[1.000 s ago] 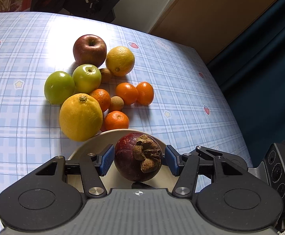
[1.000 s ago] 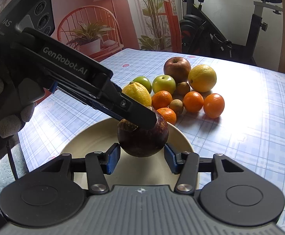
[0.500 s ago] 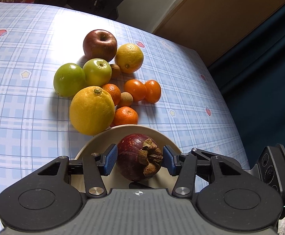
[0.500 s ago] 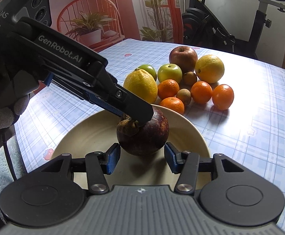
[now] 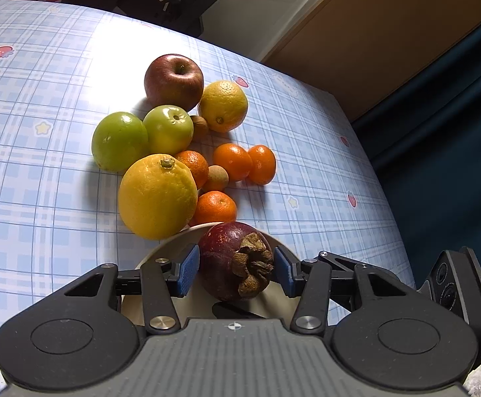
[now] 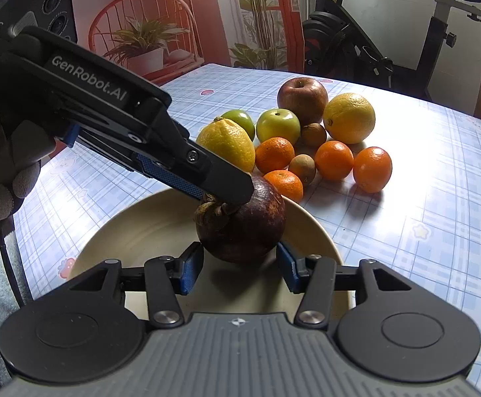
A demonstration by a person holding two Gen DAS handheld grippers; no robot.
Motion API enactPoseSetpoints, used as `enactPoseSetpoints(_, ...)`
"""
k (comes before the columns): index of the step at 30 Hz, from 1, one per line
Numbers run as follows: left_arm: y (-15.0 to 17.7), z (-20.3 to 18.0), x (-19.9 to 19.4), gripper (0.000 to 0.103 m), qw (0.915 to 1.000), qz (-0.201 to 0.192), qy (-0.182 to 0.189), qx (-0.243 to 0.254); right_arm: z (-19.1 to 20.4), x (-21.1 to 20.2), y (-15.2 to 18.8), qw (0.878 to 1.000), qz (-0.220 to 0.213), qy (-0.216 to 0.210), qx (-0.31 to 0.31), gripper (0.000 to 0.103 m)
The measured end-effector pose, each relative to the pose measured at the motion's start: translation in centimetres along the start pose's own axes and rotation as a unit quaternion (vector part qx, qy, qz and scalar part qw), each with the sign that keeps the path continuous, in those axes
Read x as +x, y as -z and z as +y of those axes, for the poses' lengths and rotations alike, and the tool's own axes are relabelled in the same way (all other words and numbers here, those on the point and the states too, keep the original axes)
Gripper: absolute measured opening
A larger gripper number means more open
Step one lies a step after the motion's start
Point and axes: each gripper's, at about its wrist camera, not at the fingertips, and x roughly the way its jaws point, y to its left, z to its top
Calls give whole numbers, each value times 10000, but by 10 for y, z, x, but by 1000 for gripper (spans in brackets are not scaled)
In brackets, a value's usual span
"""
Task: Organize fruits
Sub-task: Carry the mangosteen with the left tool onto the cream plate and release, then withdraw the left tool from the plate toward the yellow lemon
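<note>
A dark purple mangosteen (image 5: 232, 261) sits over the cream plate (image 6: 134, 231). My left gripper (image 5: 235, 269) is shut on the mangosteen, its blue pads touching both sides. In the right wrist view the left gripper's finger (image 6: 207, 178) comes in from the left over the mangosteen (image 6: 243, 228). My right gripper (image 6: 240, 269) is open just in front of the mangosteen, its pads apart from the fruit. Behind the plate lies a fruit pile: a red apple (image 6: 301, 101), two green apples (image 5: 167, 129), two lemons (image 5: 157, 197), several mandarins (image 6: 371, 168) and small brown fruits.
The table has a blue checked cloth (image 5: 41, 165). Its right edge drops to a dark curtain (image 5: 439, 149). An exercise bike (image 6: 372, 49), a chair and potted plants stand beyond the table's far side.
The left gripper with the mangosteen has moved a little lower and nearer the plate. The right gripper has stayed open and shifted slightly closer to the fruit pile.
</note>
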Motion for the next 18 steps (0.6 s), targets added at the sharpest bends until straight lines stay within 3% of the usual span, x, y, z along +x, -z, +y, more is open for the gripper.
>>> enactPoseSetpoints(12,3,-3,-11,52,9996,-80,-236,93,1,-2,-2,9999,134,85,63,54)
enactPoseSetpoints(18,10,1,-38,53,9990,-373,-259,54,4,-13,-2,9999,47,84,125,54)
